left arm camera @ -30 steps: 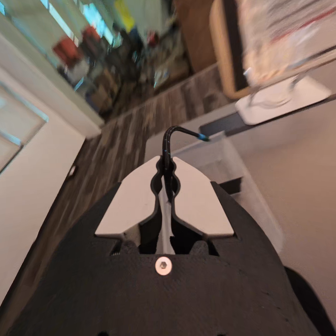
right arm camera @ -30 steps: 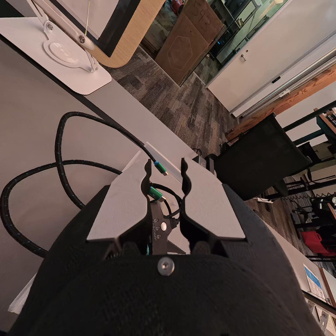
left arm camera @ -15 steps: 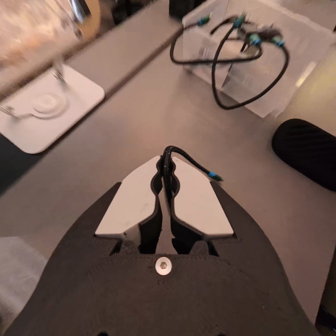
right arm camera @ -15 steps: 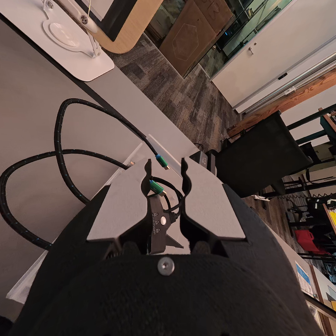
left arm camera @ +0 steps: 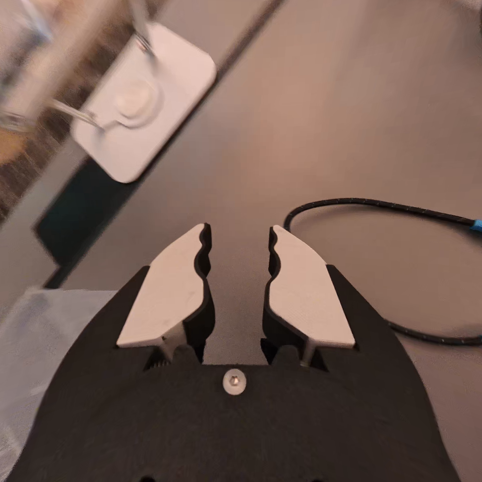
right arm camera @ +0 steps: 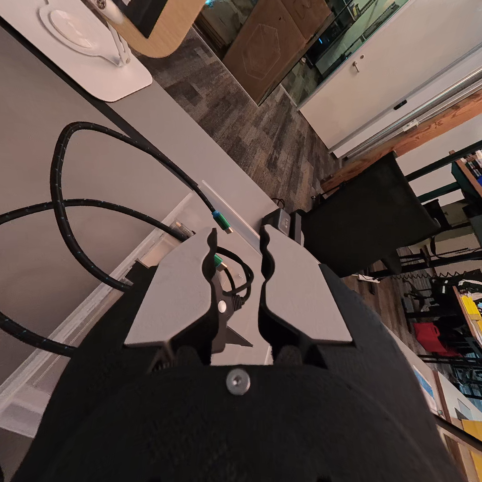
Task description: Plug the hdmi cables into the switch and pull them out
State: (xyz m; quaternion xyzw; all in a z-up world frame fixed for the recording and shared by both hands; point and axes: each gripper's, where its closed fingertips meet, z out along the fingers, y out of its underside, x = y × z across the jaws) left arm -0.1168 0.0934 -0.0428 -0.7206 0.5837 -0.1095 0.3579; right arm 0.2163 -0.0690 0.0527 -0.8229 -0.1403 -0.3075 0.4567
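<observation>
My left gripper [left arm camera: 239, 228] is open and empty, just above the grey table [left arm camera: 326, 117]. A black braided HDMI cable [left arm camera: 365, 201] with a blue collar lies loose on the table to its right. My right gripper [right arm camera: 238, 230] is open and hovers over a clear box [right arm camera: 78, 320]. The small black switch [right arm camera: 221, 300] with a white button lies in the box, below the gap and beside my left finger. One green-tipped plug [right arm camera: 221, 222] hangs free just beyond the fingertips. A second green plug [right arm camera: 218, 260] sits by the switch. Black cable loops [right arm camera: 56, 169] spread left over the table.
A white monitor stand base [left arm camera: 140, 104] stands at the table's far edge, also in the right wrist view [right arm camera: 86, 52]. A blurred clear surface [left arm camera: 39, 339] is at lower left. Beyond the table are a dark power brick [right arm camera: 284, 221], a black chair [right arm camera: 365, 221] and carpet.
My left gripper swung down to the table, opened and let go of the black cable, which now lies to its right. My right gripper stayed open over the switch, shifting slightly.
</observation>
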